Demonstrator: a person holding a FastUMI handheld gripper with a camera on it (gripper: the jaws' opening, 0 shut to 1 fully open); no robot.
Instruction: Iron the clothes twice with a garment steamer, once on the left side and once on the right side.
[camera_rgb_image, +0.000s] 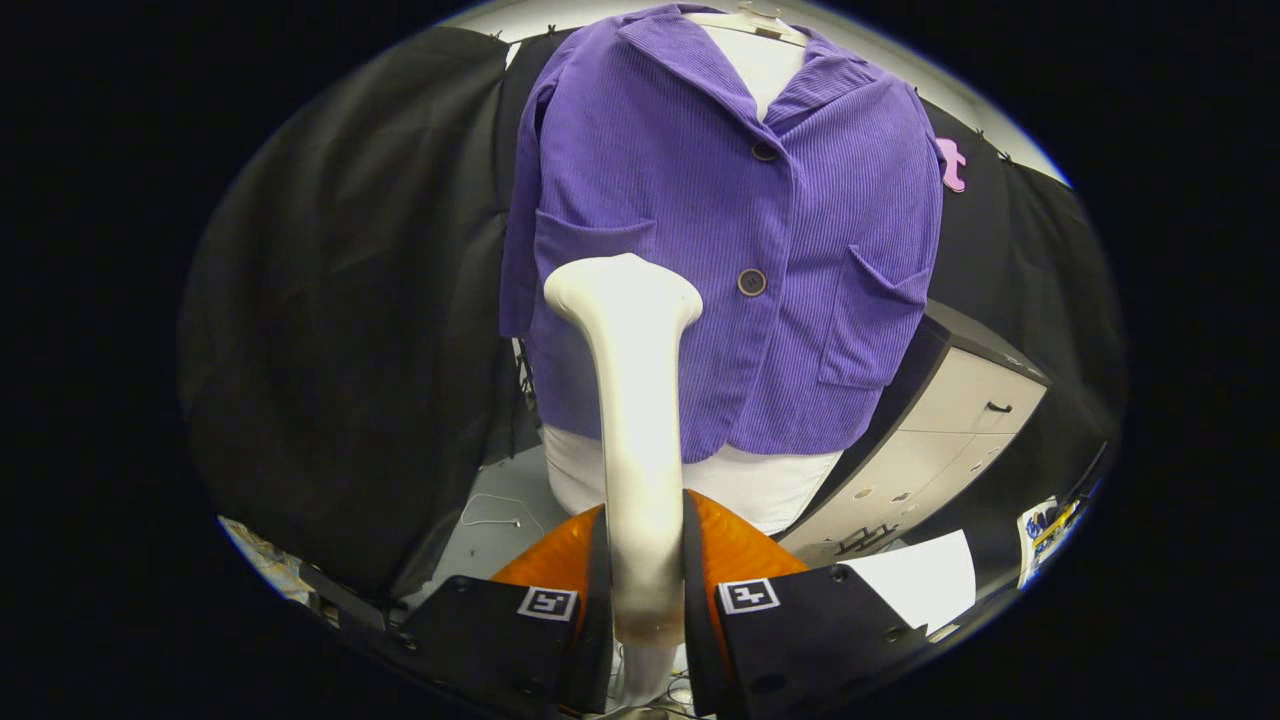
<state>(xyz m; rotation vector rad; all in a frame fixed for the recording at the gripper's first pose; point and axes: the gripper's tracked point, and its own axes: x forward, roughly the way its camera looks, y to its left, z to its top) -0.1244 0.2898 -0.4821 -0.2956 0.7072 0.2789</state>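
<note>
A purple corduroy jacket (730, 240) hangs on a white mannequin torso (760, 60), buttoned, with two front pockets. My gripper (642, 590) is shut on the handle of a cream garment steamer (630, 400), both fingers pressing its sides. The steamer stands upright between the fingers, and its head (622, 285) sits in front of the jacket's left half, near the left pocket. I cannot tell whether the head touches the fabric.
A grey cabinet with drawers (950, 440) stands to the right of the mannequin. White paper (925, 580) lies on a surface by the right finger. A thin cable (495, 510) trails on the grey floor at the left.
</note>
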